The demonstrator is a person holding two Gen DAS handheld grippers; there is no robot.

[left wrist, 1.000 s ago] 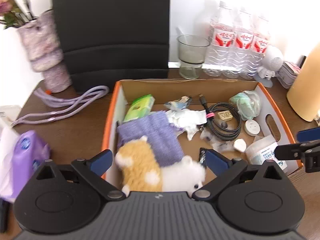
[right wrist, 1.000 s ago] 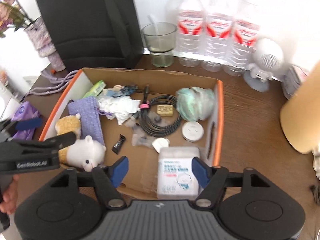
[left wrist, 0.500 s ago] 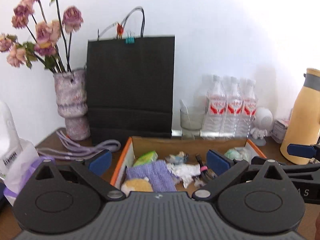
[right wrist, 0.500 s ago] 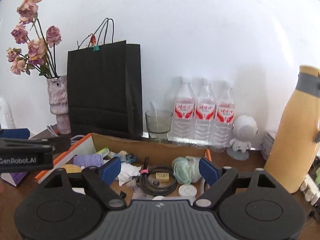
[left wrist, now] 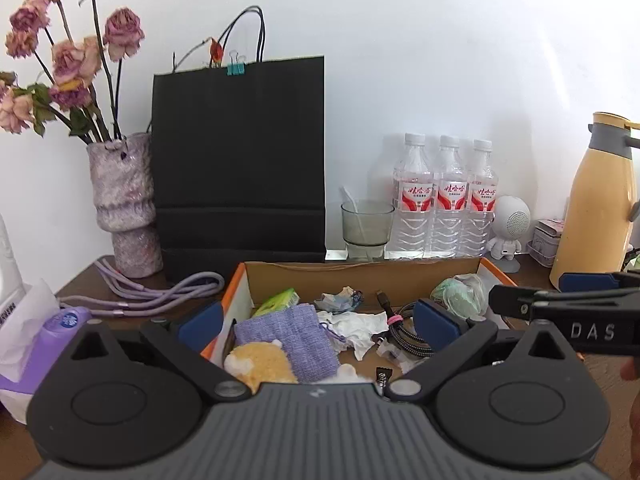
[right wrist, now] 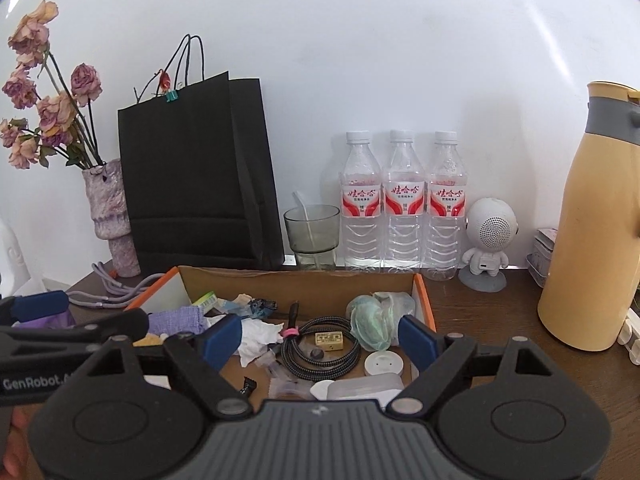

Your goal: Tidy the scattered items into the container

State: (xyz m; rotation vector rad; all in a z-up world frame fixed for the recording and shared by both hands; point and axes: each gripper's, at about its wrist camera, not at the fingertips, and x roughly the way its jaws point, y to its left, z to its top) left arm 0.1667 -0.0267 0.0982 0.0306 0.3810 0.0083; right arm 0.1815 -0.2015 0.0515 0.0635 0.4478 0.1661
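The cardboard box (left wrist: 360, 272) with orange edges holds a yellow-and-white plush toy (left wrist: 260, 362), a purple knitted pouch (left wrist: 296, 332), a green packet (left wrist: 278, 300), crumpled tissue (left wrist: 352, 326) and a black braided cable (left wrist: 404, 334). In the right wrist view the box (right wrist: 300, 280) also shows a green mask bundle (right wrist: 372, 320), a white disc (right wrist: 382, 362) and a wipes pack (right wrist: 364, 386). My left gripper (left wrist: 318, 326) hangs open over the box's near left part. My right gripper (right wrist: 320, 340) is open over the near right part, gripping nothing.
Behind the box stand a black paper bag (left wrist: 240, 160), a vase of dried roses (left wrist: 124, 204), a glass (left wrist: 366, 228), three water bottles (left wrist: 446, 200) and a white robot figure (left wrist: 508, 232). A yellow flask (right wrist: 588, 232) is at the right. A purple cord (left wrist: 160, 292) and tissue pack (left wrist: 48, 328) lie at the left.
Both grippers have tipped up from looking down into the box to a flatter view and drawn back toward its near side. The right jaws stand wider than a second ago.
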